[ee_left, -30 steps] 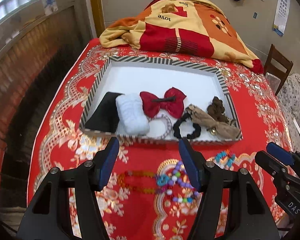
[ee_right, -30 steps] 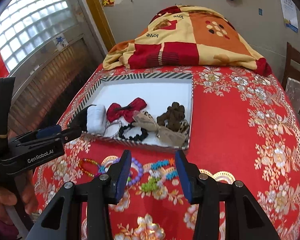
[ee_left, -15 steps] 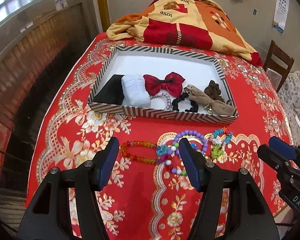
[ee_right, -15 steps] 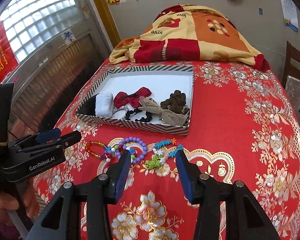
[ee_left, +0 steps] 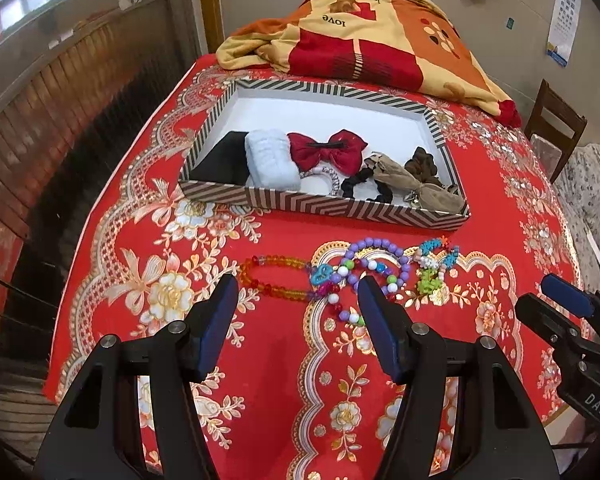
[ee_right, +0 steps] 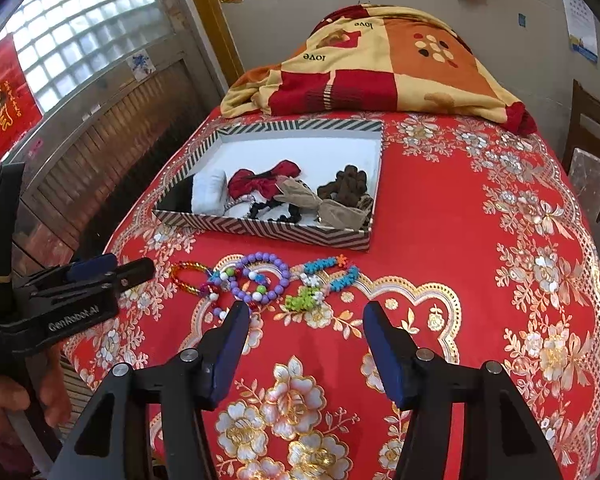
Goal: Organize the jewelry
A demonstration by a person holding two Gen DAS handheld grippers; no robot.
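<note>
A striped box (ee_left: 352, 212) (ee_right: 260, 228) on the red tablecloth holds a red bow (ee_left: 326, 152), a white cloth roll (ee_left: 270, 164), black and brown scrunchies and a tan bow. Beaded bracelets lie in front of it: an orange one (ee_left: 274, 276), a purple one (ee_left: 376, 260) (ee_right: 266, 278) and a blue and green one (ee_left: 436, 264) (ee_right: 324, 280). My left gripper (ee_left: 294, 292) hovers open just short of the orange and purple bracelets. My right gripper (ee_right: 304, 316) hangs near the blue and green bracelet, its jaws opening with nothing between them.
A folded red and yellow blanket (ee_left: 364, 36) lies behind the box. A wooden chair (ee_left: 556, 128) stands at the right. The table edge drops off on the left toward a wooden screen (ee_left: 60, 112). A hand (ee_right: 16, 396) holds the left gripper.
Both grippers have drawn back from the box, so the bracelets now lie ahead of the fingertips. The right gripper's jaws have spread wider. The left jaws kept their width.
</note>
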